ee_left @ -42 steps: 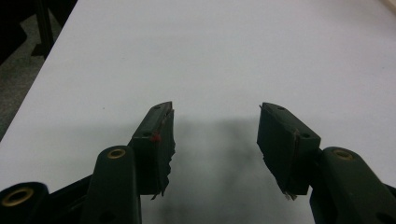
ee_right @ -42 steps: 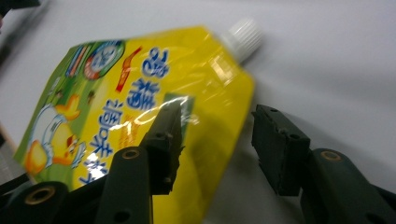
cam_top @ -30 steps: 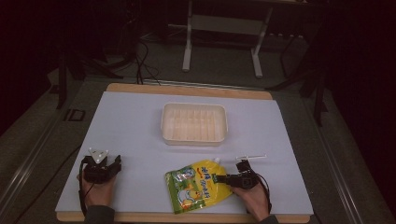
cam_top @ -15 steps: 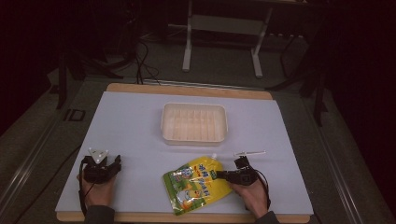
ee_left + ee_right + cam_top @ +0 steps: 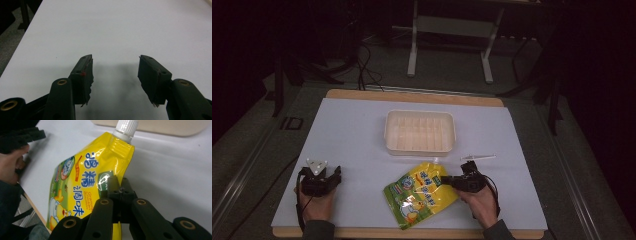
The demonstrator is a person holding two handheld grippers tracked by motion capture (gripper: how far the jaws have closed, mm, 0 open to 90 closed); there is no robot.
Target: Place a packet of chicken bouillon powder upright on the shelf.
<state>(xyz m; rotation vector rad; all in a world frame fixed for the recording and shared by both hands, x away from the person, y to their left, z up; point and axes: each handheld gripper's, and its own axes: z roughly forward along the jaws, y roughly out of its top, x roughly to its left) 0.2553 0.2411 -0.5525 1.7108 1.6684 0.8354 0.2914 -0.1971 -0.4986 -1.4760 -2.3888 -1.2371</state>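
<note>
The right gripper (image 5: 117, 185) is clenched on the yellow pouch's (image 5: 422, 192) edge; lift it level, spout toward the tray (image 5: 420, 131) just beyond. The left gripper (image 5: 115, 72) rests released.

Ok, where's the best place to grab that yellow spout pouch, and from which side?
Grip the flat side edge just below the cap, coming in from the right, as the right hand-held gripper does now. The yellow spout pouch is thin there; its white cap is round.
</note>
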